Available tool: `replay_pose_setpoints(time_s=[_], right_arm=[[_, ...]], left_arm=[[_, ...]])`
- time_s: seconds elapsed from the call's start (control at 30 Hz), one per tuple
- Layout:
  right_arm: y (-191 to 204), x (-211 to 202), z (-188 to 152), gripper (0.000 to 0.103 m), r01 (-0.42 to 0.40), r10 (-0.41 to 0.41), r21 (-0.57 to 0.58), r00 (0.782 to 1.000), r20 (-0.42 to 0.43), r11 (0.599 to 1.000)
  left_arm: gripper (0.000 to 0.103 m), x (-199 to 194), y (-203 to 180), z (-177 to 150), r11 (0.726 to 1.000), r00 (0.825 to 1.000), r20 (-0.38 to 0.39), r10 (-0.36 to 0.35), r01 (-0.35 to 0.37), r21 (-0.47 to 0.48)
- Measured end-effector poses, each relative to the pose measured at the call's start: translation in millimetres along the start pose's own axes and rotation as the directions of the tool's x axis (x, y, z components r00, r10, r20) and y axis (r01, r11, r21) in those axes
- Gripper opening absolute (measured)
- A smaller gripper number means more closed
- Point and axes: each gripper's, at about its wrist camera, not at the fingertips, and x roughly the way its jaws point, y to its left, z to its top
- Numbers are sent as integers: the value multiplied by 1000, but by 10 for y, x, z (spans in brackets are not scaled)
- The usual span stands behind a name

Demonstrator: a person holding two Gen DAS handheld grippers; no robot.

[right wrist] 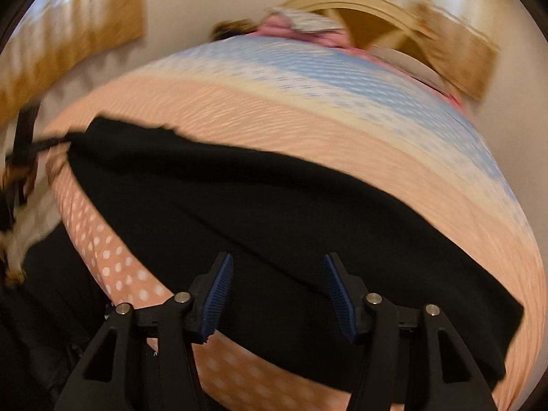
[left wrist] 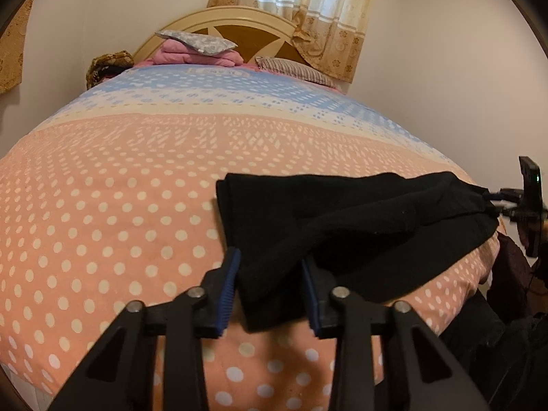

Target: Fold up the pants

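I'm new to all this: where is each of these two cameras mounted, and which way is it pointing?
Left wrist: rides on the left gripper, looking across the polka-dot bed toward the headboard; its open fingers straddle the black pants; the right gripper shows far right.
Right wrist: rides on the right gripper, open over the pants, facing the same way, blurred.
Shared: pants, bed, headboard.

bed (left wrist: pixel 102 178) | black pants (left wrist: pixel 342 226) near edge | pillows (left wrist: pixel 294 66) at head, probably
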Motion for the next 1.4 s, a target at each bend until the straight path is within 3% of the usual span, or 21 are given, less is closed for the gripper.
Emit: replay_pose_setpoints(time_s=[0.23, 0.3, 0.43, 0.5, 0.8, 1.2, 1.4], right_arm=[[422, 470, 80, 47, 36, -39, -153, 999, -19, 987], [417, 526, 111, 34, 60, -63, -167, 998, -15, 984], [426, 582, 188, 24, 68, -71, -176, 997, -14, 982], [431, 552, 189, 6, 64, -68, -181, 998, -17, 981], [418, 168, 153, 4, -5, 2, -157, 1000, -18, 988], [607, 136, -160, 3, -106, 87, -177, 990, -110, 979], [572, 235, -221, 3, -78, 56, -174, 990, -127, 982]], left_arm=[[26, 8, -4, 20, 1000, 1000, 13, -8, 8, -18], [26, 7, -2, 26, 1000, 1000, 14, -14, 14, -23], [26, 9, 10, 36, 999, 1000, 16, -16, 17, -31], [26, 8, 13, 47, 999, 1000, 18, -15, 15, -31], [23, -47, 46, 47, 999, 999, 25, -28, 29, -19], [23, -146, 86, -112, 999, 999, 25, -31, 32, -30], [23, -149, 120, -163, 999, 999, 23, -28, 29, -36]])
